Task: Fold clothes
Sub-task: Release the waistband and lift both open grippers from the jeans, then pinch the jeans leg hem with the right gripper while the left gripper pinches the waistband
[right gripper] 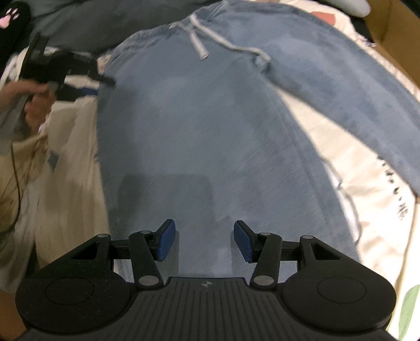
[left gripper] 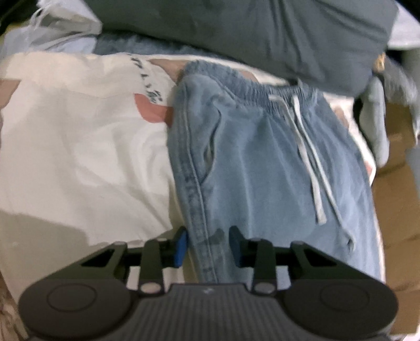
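Light blue jeans (left gripper: pixel 262 157) with an elastic waistband and a white drawstring (left gripper: pixel 307 147) lie spread on a white printed sheet (left gripper: pixel 78 131). My left gripper (left gripper: pixel 208 245) is at the jeans' left side seam near the hip. The seam edge runs between its jaws, which stand partly apart, and the cloth there looks flat. In the right wrist view the jeans (right gripper: pixel 197 118) fill the middle, drawstring (right gripper: pixel 199 44) at the top. My right gripper (right gripper: pixel 204 241) hovers open over the leg, nothing between its pads. The left gripper (right gripper: pixel 101 84) and the hand (right gripper: pixel 34 99) holding it show at the far left.
A dark grey garment (left gripper: pixel 262 34) lies beyond the waistband. Cardboard boxes (left gripper: pixel 399 209) stand past the sheet's right edge, one also at the top right (right gripper: pixel 388 34). A black item with a pink paw print (right gripper: pixel 10 15) sits in the far left corner.
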`<state>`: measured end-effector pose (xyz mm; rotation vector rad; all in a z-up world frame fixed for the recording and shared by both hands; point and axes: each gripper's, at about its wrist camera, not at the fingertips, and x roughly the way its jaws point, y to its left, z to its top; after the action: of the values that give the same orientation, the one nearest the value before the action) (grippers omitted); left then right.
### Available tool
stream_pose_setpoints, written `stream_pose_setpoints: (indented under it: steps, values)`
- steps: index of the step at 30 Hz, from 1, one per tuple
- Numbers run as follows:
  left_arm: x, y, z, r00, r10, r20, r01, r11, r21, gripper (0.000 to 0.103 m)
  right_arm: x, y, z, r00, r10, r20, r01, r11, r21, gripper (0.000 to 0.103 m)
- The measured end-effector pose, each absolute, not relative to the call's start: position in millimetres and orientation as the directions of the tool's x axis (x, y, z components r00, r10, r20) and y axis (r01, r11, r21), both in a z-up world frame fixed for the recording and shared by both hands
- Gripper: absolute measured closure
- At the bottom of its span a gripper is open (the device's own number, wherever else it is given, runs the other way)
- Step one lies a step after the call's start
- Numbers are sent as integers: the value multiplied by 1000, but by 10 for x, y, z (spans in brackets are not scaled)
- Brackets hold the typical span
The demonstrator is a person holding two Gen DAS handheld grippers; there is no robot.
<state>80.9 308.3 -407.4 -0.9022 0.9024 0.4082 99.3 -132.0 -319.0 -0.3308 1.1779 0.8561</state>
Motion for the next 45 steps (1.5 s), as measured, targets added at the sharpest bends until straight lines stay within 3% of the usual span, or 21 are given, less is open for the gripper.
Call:
stream_pose_setpoints:
  steps: [4, 8, 12, 31, 35, 38, 41, 43, 45]
  values:
    - [744, 3165, -4128, 622, -74, -779, -647, 513, -565, 68, 849, -1246, -3253, 82, 416, -906, -757, 617, 216, 47]
    - [713, 3196, -4063, 631, -70, -773, -649, 498, -575, 88, 735, -1157, -3302, 52, 418, -907, -775, 590, 227, 47]
    - [754, 3193, -3929, 638, -69, -767, -637, 512, -576, 92, 634, -1084, -3322, 32, 421, -907, -793, 563, 233, 47]
    - [1016, 3177, -3768, 669, -106, -736, -598, 511, -617, 90, 269, -712, -3510, 56, 384, -922, -871, 469, 143, 47]
    - [1086, 3177, -3734, 690, -90, -719, -585, 516, -626, 90, 346, -737, -3479, 53, 384, -922, -866, 478, 149, 50]
    - [1130, 3184, -3727, 670, -76, -738, -598, 534, -598, 90, 408, -777, -3439, 54, 389, -920, -858, 490, 156, 64]
    - [1103, 3196, -3705, 651, -47, -758, -615, 552, -563, 81, 433, -811, -3401, 71, 392, -917, -855, 497, 146, 69]
    - [1050, 3212, -3692, 633, -22, -774, -630, 567, -531, 67, 423, -816, -3389, 73, 398, -915, -856, 495, 147, 70]
    - [1003, 3230, -3707, 616, -10, -787, -642, 574, -509, 67, 403, -804, -3408, 69, 398, -915, -860, 488, 148, 70]
